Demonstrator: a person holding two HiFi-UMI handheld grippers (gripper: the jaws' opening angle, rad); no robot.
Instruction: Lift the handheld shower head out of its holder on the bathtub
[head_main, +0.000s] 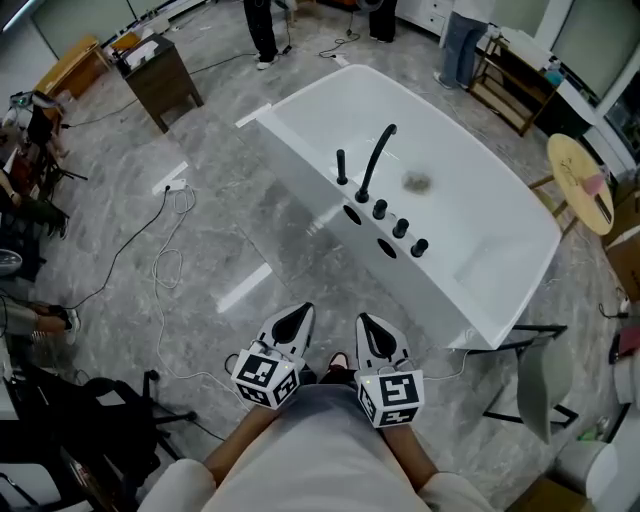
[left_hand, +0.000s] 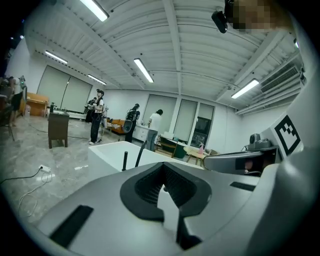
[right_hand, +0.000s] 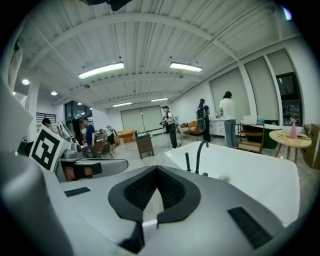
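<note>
Nearest to the person, both claws are held close before the body, side by side. The left gripper (head_main: 298, 318) has its jaws fully together with nothing between them. The right gripper (head_main: 366, 325) looks the same in its own view: pads meeting, empty. Between them and the tub there is only the marble floor (head_main: 250, 230), with a white cable (head_main: 165, 265) lying off to the left.

Further on stands the white bathtub (head_main: 500, 250). On its near rim there is a row of black fittings. The handheld shower head (head_main: 341, 166) stands upright in its holder at the left end, just beside the curved spout (head_main: 378, 152), and the knobs (head_main: 400, 228) follow to the right. Both claws are well apart from it, so I judge the step in hand is the approach.

To do this well, the person should step close and open one claw before it arrives. It should come at the shower head from the side away from the spout, so a jaw does not knock the spout. The handle is slim and probably smooth. A firm grip on its upper part, then a slow pull straight up along its own line, seems safest.
</note>
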